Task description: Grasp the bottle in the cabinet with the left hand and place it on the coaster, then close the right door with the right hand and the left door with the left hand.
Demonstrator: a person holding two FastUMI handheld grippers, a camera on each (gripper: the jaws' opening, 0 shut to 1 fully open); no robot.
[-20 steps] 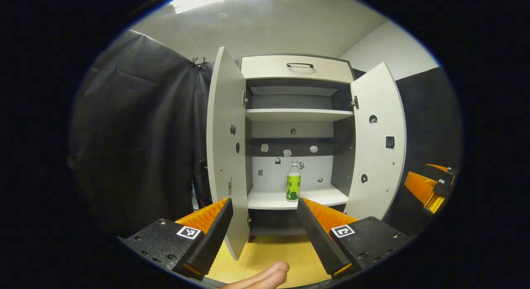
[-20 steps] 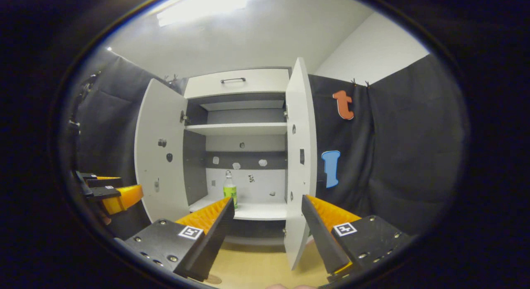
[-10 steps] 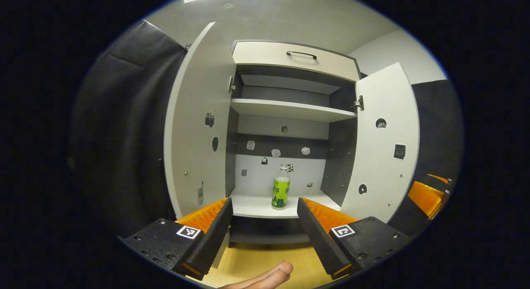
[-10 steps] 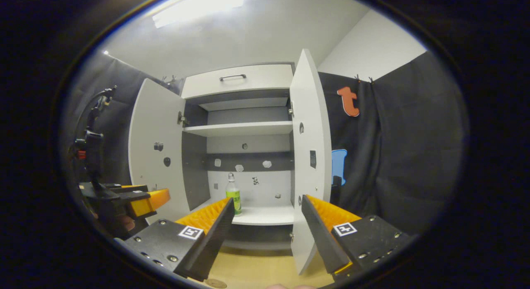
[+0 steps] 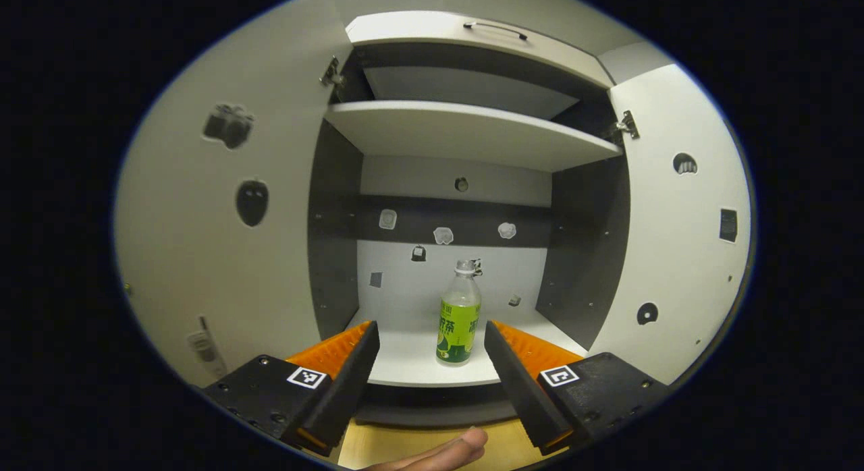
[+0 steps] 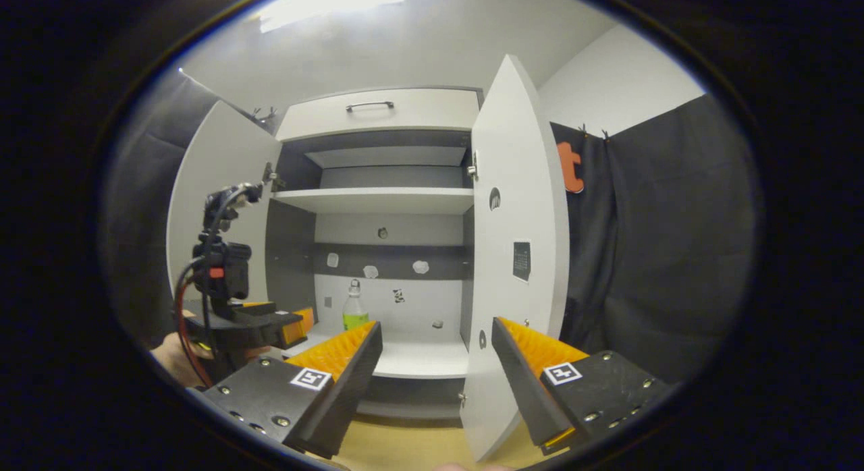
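A clear bottle with a green label stands upright on the white lower shelf of the open cabinet. My left gripper is open just in front of that shelf, the bottle a little beyond and between its fingers, untouched. In the right gripper view the same bottle shows deep in the cabinet, with the left gripper and the hand holding it at the left. My right gripper is open and holds nothing, close to the edge of the right door. The left door stands wide open.
An upper shelf spans the cabinet, and a drawer with a dark handle sits on top. Small stickers dot the back wall and doors. A wooden floor strip lies below. A fingertip shows at the bottom edge.
My left gripper has moved forward toward the cabinet, so the bottle and shelf look much larger. The right gripper has edged closer to the right door. Both stay open.
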